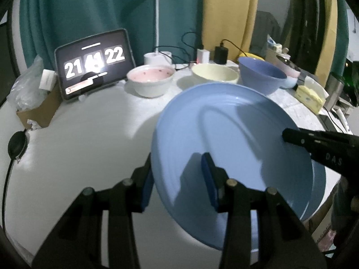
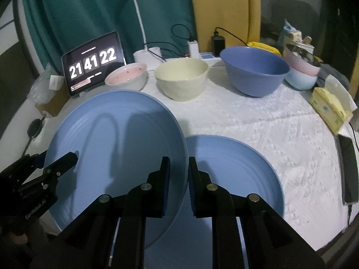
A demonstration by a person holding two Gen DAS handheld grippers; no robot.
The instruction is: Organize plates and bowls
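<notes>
A large blue plate point(image 1: 235, 134) point(image 2: 116, 139) hangs tilted above the white table, held from both sides. My left gripper point(image 1: 177, 179) point(image 2: 56, 159) is shut on its left rim, and my right gripper point(image 2: 179, 183) point(image 1: 291, 136) is shut on its right rim. A second blue plate point(image 2: 235, 172) lies flat on the cloth, just right of and partly under the lifted one. Along the back stand a pink-lined bowl point(image 2: 126, 76) point(image 1: 150, 78), a cream bowl point(image 2: 181, 78) point(image 1: 214, 72) and a deep blue bowl point(image 2: 255, 71) point(image 1: 261, 76). A pink bowl nested in a pale blue one point(image 2: 303, 71) sits far right.
A tablet point(image 2: 93, 63) showing a clock leans at the back left beside a cardboard box point(image 1: 40, 112). A white lamp point(image 2: 139, 22), chargers and cables line the back edge. A yellow tissue box point(image 2: 329, 107) and a dark phone point(image 2: 349, 170) lie near the right edge.
</notes>
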